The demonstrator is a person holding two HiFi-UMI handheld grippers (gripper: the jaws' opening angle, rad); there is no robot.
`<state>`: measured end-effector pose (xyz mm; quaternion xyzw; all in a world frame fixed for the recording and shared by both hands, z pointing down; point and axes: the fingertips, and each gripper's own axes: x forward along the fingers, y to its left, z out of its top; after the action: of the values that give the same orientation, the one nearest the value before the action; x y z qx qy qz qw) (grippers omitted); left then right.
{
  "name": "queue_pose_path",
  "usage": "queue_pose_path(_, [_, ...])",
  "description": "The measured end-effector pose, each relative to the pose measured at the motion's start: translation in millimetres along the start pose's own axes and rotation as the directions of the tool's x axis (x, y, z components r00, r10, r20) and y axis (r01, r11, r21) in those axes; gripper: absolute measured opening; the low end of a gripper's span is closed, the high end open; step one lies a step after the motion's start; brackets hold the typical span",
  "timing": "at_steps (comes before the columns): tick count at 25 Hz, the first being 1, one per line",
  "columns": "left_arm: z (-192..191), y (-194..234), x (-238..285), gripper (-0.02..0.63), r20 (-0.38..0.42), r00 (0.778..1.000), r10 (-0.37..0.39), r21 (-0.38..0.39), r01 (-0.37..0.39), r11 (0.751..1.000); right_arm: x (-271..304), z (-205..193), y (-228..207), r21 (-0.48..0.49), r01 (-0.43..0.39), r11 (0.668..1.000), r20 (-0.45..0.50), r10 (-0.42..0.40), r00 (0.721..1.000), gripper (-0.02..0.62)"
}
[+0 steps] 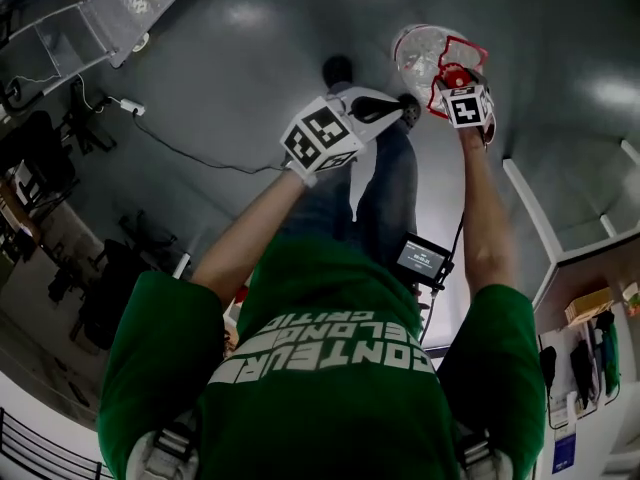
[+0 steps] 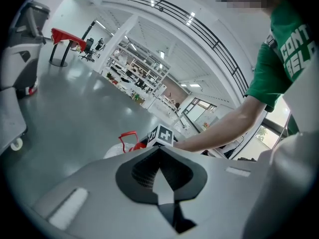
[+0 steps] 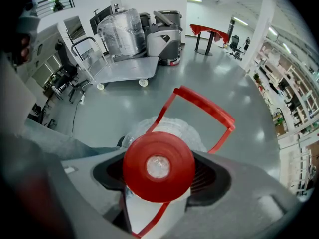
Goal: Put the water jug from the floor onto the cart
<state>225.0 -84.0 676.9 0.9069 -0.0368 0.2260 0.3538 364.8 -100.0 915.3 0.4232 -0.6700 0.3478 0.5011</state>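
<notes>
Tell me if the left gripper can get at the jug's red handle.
Probably yes: the red handle stands free beside the right gripper, which clamps the jug at its neck. The left gripper must open its jaws first.

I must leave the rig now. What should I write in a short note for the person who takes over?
Left hand-held gripper: jaws together, empty.
Right hand-held gripper: shut on the neck of the water jug, under its red cap.
Cart: stands apart, across the floor.
Done: jug grasped; whether it is off the floor, I cannot tell.
Left: carry it over and set it on the cart.
</notes>
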Motion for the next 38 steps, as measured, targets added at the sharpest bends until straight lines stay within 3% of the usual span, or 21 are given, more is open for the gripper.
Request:
queue_pose_path(12, [56.0, -39.3, -32.5, 0.015, 0.056, 0.998, -0.002, 0.053, -0.001, 0.999, -89.7, 18.8, -14.4, 0.001, 0.044, 0.999, 0.034, -0.044, 0.998, 0.305])
queue_pose_path(19, [74.6, -53.1, -65.8, 0.015, 0.078, 0.997, 0.009, 0.080, -0.015, 0.997, -132.4, 14.6, -11.7, 0.058, 0.048, 0.997, -0.075, -0.044, 0.996, 0.305])
queue_pose_path(26, [106.8, -39.2, -108.6, 0.015, 0.156, 0.987, 0.045, 0.104, -0.062, 0.993, -159.3, 63.2, -15.9, 0.023, 0.058, 0.998, -0.003, -0.058, 0.998, 0.305])
queue_pose_path(29, [107.4, -38.6, -126.8, 0.015, 0.165, 0.985, 0.045, 0.102, -0.062, 0.993, -172.5, 72.4, -8.7, 0.039, 0.061, 0.997, -0.024, -0.060, 0.998, 0.305])
queue_pose_path(38, [112.2, -29.4, -173.1, 0.015, 0.190, 0.982, 0.027, 0.136, -0.053, 0.989, -196.6, 135.4, -12.2, 0.006, 0.106, 0.994, 0.034, -0.106, 0.994, 0.305])
